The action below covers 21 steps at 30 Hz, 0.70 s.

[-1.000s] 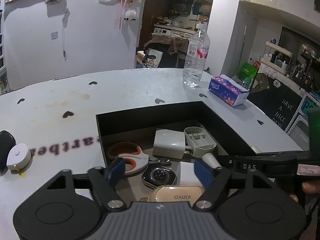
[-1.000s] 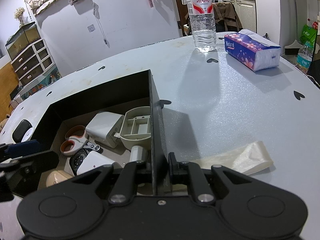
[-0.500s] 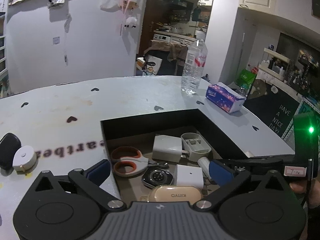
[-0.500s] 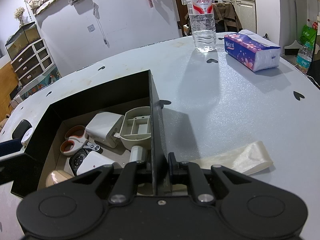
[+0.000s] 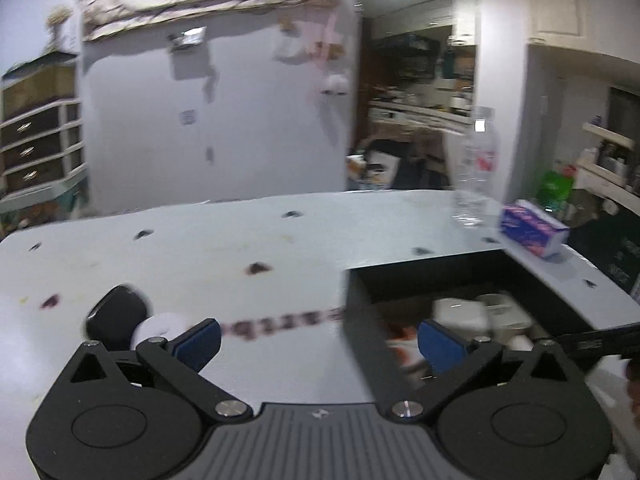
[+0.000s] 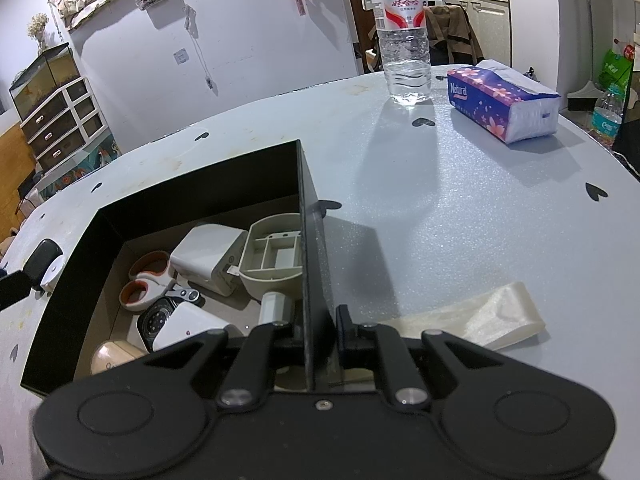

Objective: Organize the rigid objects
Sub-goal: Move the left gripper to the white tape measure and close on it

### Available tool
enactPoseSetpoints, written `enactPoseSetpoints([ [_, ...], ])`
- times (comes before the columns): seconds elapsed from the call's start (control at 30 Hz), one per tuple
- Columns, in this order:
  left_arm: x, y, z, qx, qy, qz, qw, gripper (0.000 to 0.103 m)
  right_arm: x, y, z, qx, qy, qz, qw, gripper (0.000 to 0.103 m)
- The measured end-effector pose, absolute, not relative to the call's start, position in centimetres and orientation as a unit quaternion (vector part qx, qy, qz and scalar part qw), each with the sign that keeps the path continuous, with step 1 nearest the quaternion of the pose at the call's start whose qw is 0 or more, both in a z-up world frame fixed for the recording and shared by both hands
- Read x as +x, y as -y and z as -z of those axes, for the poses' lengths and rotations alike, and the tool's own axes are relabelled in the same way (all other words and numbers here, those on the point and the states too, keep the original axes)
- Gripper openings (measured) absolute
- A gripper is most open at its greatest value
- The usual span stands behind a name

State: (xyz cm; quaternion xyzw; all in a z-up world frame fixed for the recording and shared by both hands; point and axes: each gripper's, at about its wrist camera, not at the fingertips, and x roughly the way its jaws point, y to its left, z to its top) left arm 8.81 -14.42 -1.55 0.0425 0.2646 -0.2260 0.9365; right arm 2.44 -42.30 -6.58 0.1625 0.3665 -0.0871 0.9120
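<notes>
A black box (image 6: pixel 200 176) on the white table holds scissors (image 6: pixel 146 280), a smartwatch (image 6: pixel 154 320), white chargers (image 6: pixel 206 256), a grey plastic holder (image 6: pixel 276 264) and a beige case (image 6: pixel 110 360). My right gripper (image 6: pixel 318 326) is shut on the box's right wall. My left gripper (image 5: pixel 318 338) is open and empty, hovering over the box's left wall (image 5: pixel 360 332). A black object (image 5: pixel 114 316) and a white tape measure (image 5: pixel 160 326) lie on the table just beyond its left finger; they also show in the right wrist view (image 6: pixel 44 260).
A water bottle (image 6: pixel 404 40) and a tissue pack (image 6: pixel 500 104) stand at the far right of the table. A crumpled cream plastic strip (image 6: pixel 480 320) lies right of the box. The table (image 6: pixel 460 208) has small heart marks.
My left gripper has opened wide and swung left from above the box contents toward the black object and tape measure. The right gripper has stayed clamped on the box wall.
</notes>
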Motion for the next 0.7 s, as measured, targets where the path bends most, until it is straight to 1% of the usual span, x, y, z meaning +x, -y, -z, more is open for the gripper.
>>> enactPoseSetpoints([
  [0.2,11.3,10.3,3.1,0.016,-0.305,0.172,0.936,0.103,2.4,42.5,6.5,0.163,-0.367,0.087,0.912,0.012],
  [0.4,14.3,7.4,5.6,-0.018,-0.36,0.164,0.918,0.103,2.4,42.5,6.5,0.163,-0.367,0.087,0.912,0.012],
  [0.5,15.5,7.2,6.7,-0.016,-0.377,0.163,0.912,0.099,2.4,42.5,6.5,0.163,-0.367,0.087,0.912,0.012],
  [0.6,16.4,7.8,6.9,0.018,-0.364,0.163,0.917,0.092,2.2,42.6,6.5,0.163,-0.367,0.087,0.912,0.012],
  [0.7,18.0,8.0,6.9,0.03,-0.365,0.162,0.916,0.088,2.2,42.7,6.5,0.164,-0.368,0.087,0.911,0.012],
])
